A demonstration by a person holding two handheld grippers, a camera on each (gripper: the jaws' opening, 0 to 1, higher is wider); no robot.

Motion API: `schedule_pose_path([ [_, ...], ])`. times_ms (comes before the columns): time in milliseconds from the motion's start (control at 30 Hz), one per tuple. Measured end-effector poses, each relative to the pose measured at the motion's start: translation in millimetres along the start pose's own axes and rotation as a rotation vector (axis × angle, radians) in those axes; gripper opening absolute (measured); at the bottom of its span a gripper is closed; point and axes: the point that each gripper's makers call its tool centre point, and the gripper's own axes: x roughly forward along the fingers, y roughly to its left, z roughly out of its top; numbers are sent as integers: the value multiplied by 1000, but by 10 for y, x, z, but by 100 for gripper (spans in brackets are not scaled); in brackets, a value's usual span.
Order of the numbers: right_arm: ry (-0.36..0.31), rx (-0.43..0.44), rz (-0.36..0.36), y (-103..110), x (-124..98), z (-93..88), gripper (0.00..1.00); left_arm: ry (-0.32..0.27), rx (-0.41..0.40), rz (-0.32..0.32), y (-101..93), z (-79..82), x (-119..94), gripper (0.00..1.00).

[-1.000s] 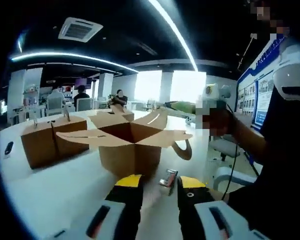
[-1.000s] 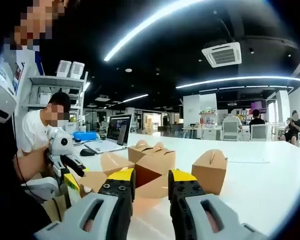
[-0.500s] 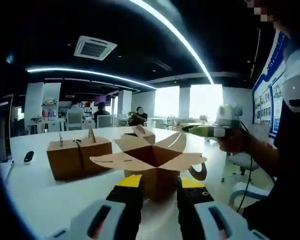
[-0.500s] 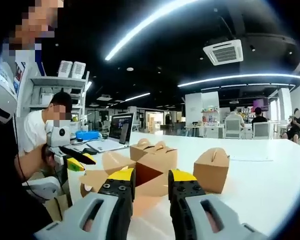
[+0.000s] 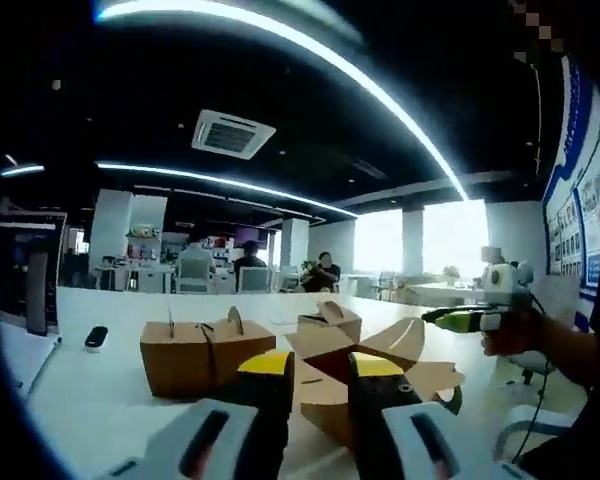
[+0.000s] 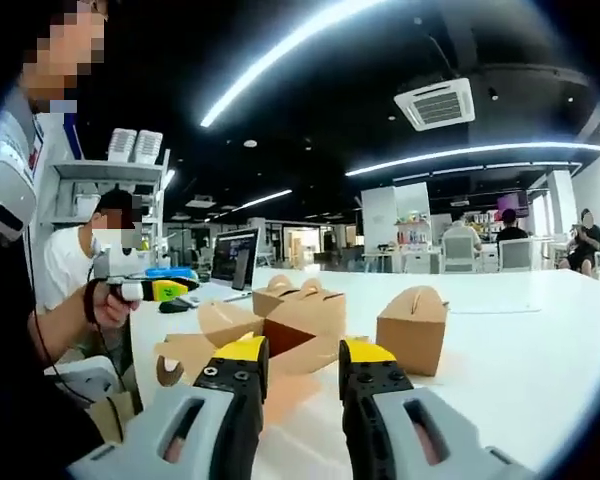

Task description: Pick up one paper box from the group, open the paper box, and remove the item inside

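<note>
A: On the white surface [image 5: 90, 395] in the left gripper view, what lay where, left to right?

B: A small dark device [image 5: 96, 337] sat far left. Next came two closed boxes [image 5: 205, 355] touching side by side, then a third closed box [image 5: 330, 322] further back. The open box [image 5: 410, 372] stood just right of the left gripper [image 5: 314, 372], its flaps spread flat.

A: And the fingers?

B: The left fingers [image 5: 266, 385] were released, parted with nothing between them; part of the open box showed through the gap. At the far right a hand [image 5: 515, 335] held the other gripper [image 5: 475, 315] raised beside the open box. Its yellow-green tips were too small to tell their state there.

A: In the right gripper view?

B: At the left, a hand [image 6: 110, 305] held the left gripper [image 6: 150, 290] in the air, clear of the boxes. A seated person in white [image 6: 70, 265] was behind it, with a laptop [image 6: 230, 262] on the surface [image 6: 540, 350] beyond. The open box [image 6: 270, 340] sat left of centre, flaps out, with closed boxes [image 6: 300, 298] touching it behind. A single closed box [image 6: 412, 330] stood apart at the right.

A: The right gripper?

B: The right gripper [image 6: 305, 365] was released too, fingers [image 6: 365, 375] apart and empty, near the open box. I could not tell what lay inside the box.
</note>
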Motion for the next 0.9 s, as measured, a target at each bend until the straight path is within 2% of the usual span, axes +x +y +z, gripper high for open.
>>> schedule_pose_path([
  [167,-3,14,5,34,27,19,29,4,-50,-6,-33,-112,-21,24],
  [400,41,-18,77,263,125,-24,28,-30,-70,11,14,-29,-98,24],
  [533,41,-35,70,243,165,6,28,-31,-79,19,46,-20,-114,22],
  [767,49,23,67,212,149,17,28,-19,-72,-14,-42,-30,-71,21],
  [900,47,-14,68,210,118,9,28,-3,-52,-9,-38,-67,-55,21],
])
